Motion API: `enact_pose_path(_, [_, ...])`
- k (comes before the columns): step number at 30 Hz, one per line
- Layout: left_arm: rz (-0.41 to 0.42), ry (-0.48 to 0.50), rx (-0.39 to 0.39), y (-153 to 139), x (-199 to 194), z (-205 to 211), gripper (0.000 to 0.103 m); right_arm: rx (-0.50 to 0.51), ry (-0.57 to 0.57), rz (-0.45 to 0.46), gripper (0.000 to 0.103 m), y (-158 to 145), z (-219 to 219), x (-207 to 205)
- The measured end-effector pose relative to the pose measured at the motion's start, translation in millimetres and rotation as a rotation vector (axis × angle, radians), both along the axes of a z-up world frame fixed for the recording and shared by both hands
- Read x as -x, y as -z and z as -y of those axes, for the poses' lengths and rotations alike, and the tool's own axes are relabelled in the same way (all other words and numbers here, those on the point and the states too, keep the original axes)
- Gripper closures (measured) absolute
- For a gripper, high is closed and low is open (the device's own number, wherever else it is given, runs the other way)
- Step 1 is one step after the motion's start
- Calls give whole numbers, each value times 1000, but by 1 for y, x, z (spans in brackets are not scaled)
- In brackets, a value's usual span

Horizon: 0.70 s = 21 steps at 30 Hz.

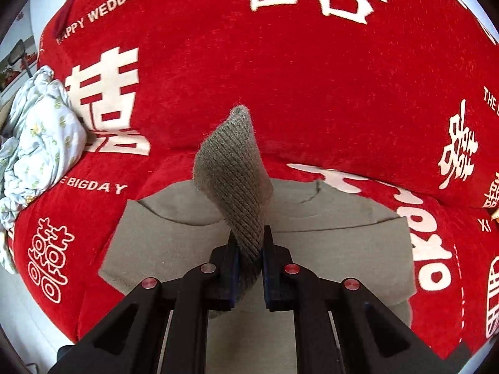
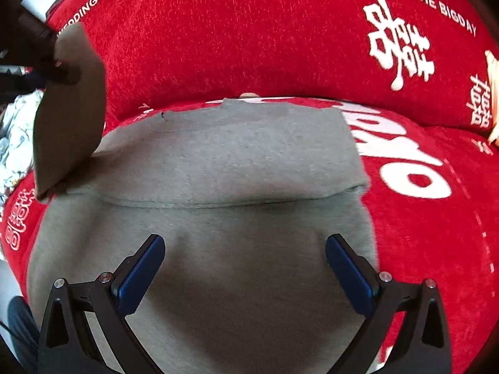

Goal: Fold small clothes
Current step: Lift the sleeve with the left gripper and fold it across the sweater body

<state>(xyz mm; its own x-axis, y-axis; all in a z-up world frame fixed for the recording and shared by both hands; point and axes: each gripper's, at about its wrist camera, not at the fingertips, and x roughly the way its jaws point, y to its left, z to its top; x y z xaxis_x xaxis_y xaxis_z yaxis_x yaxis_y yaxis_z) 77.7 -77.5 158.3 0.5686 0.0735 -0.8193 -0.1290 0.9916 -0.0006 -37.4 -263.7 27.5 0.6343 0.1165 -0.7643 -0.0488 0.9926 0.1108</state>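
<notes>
A small grey sweatshirt (image 2: pixel 237 162) lies flat on a red sofa seat; it also shows in the left wrist view (image 1: pixel 327 243). My left gripper (image 1: pixel 249 243) is shut on the garment's ribbed knit cuff (image 1: pixel 234 174), which stands up above the fingers. In the right wrist view that lifted sleeve (image 2: pixel 68 109) hangs at the left, held by the left gripper (image 2: pixel 59 68). My right gripper (image 2: pixel 244 252) is open and empty, hovering over the near part of the sweatshirt, blue pads (image 2: pixel 143 268) wide apart.
The red sofa cover (image 1: pixel 280 62) with white lettering rises as a backrest behind the garment. A crumpled pale floral cloth (image 1: pixel 37 143) lies at the sofa's left end. A pale object (image 2: pixel 492 99) sits at the far right edge.
</notes>
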Motion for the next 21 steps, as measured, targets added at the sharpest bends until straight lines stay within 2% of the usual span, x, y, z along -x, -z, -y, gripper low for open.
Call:
enact_pose_path(8, [-12,57,2,2,-8,38,90,41,-17,12,0,4,6,13])
enact_pose_path(21, [-1,178,-14,-2,0,100,90,17,-16,14,0,13,14,18])
